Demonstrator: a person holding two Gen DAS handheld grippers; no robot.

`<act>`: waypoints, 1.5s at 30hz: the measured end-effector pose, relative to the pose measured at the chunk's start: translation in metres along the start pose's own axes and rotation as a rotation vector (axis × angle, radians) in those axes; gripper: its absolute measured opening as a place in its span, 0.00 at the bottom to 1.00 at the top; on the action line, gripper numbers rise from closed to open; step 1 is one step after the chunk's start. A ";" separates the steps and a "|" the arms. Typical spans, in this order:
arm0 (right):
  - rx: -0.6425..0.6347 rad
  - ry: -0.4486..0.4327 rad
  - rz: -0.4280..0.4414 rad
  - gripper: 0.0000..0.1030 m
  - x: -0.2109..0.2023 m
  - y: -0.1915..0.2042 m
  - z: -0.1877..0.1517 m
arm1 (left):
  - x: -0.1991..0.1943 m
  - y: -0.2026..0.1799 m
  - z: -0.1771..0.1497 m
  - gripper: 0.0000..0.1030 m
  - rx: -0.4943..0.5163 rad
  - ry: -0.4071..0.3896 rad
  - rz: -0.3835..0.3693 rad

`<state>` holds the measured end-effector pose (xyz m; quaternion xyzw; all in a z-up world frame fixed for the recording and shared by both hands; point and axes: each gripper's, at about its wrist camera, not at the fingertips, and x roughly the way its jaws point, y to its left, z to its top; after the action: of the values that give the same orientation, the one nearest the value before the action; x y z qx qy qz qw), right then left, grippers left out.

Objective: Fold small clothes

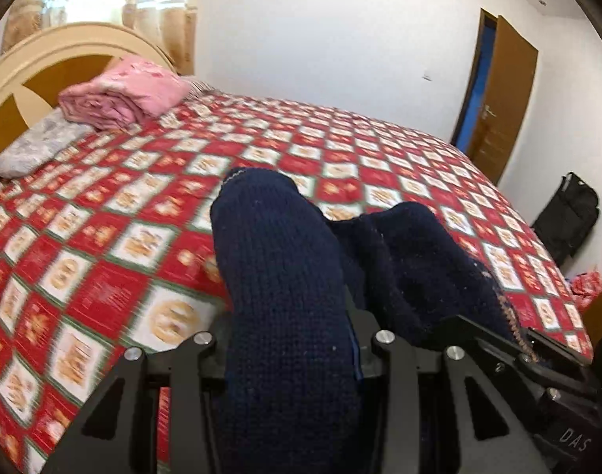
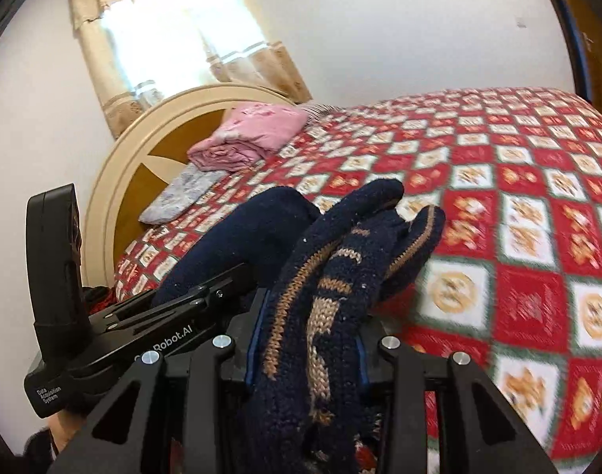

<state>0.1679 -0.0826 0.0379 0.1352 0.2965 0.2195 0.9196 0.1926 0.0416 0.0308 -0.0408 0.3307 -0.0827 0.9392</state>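
Navy knit garment (image 1: 285, 276) — both grippers clamped.

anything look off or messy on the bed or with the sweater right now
Nothing looks damaged or spilled. The navy knit garment is bunched in both grippers, left gripper and right gripper, lifted off the red checkered bedspread, not yet folded. The pink folded bundle sits tidily by the headboard.

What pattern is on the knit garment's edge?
Tan-brown stripes on navy knit garment, clearest in the right wrist view.
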 end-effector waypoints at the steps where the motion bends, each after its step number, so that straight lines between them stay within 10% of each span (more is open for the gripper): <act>1: -0.005 -0.008 0.002 0.36 0.009 0.001 0.001 | 0.001 0.005 0.003 0.40 0.008 -0.008 0.016; 11: 0.088 0.125 -0.079 0.36 0.097 -0.039 -0.029 | 0.076 0.053 -0.010 0.40 0.023 0.101 0.189; 16: 0.142 0.170 -0.053 0.42 0.107 -0.054 -0.030 | 0.081 0.094 -0.019 0.49 -0.152 0.158 0.068; 24: 0.375 0.147 0.132 0.60 0.048 -0.080 -0.045 | 0.022 0.111 -0.032 0.79 -0.154 0.119 -0.008; 26: 0.351 0.134 0.126 0.77 0.031 -0.074 -0.054 | 0.016 0.112 -0.041 0.81 -0.145 0.130 -0.037; 35: 0.312 0.211 0.085 0.79 0.041 -0.060 -0.097 | 0.039 0.109 -0.083 0.81 -0.259 0.266 -0.147; 45: 0.554 0.328 0.421 0.45 0.059 -0.040 -0.100 | 0.014 0.086 -0.061 0.35 -0.154 0.233 -0.086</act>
<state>0.1628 -0.0765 -0.0847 0.3995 0.4535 0.3337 0.7235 0.1762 0.1223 -0.0370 -0.1172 0.4408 -0.1013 0.8841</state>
